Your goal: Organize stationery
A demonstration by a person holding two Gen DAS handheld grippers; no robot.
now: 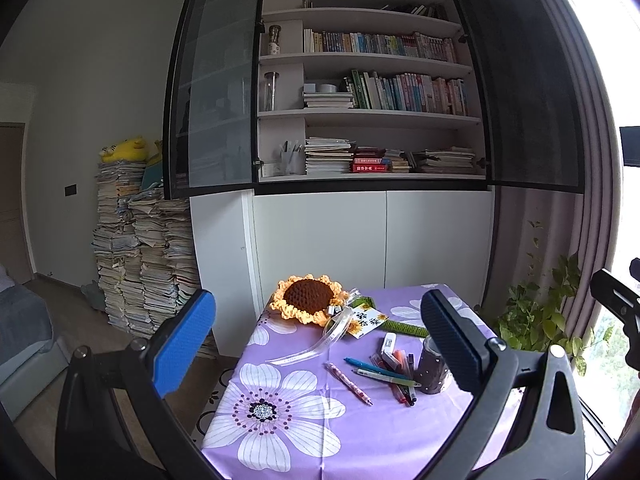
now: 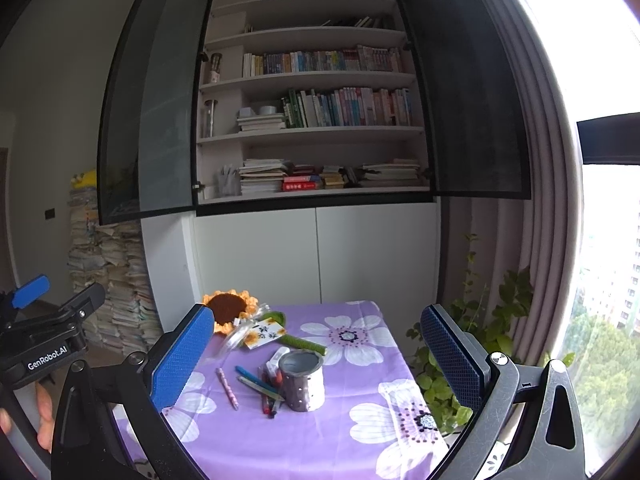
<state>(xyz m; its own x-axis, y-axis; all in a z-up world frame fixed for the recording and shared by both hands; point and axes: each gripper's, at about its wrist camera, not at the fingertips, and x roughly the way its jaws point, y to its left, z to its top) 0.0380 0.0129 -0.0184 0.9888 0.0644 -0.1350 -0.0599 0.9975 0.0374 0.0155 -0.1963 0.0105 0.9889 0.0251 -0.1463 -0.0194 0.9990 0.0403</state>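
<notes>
A grey dotted pen cup [image 2: 302, 380] stands upright on the purple flowered tablecloth [image 2: 320, 440]; it also shows in the left wrist view [image 1: 433, 368]. Beside it lie several loose pens [image 1: 386, 376], a pink patterned pen [image 1: 349, 383] and a white correction tape [image 1: 388, 346]; the pens show in the right wrist view [image 2: 260, 388] too. My left gripper [image 1: 316, 344] is open and empty, held above the table's near left side. My right gripper [image 2: 320, 356] is open and empty, above the near edge.
A crocheted sunflower [image 1: 308, 298] with ribbon and a card lies at the table's far side. Behind stands a white cabinet with an open bookshelf [image 1: 372, 92]. Stacks of paper [image 1: 140, 260] stand at left, a potted plant [image 2: 480, 320] and window at right.
</notes>
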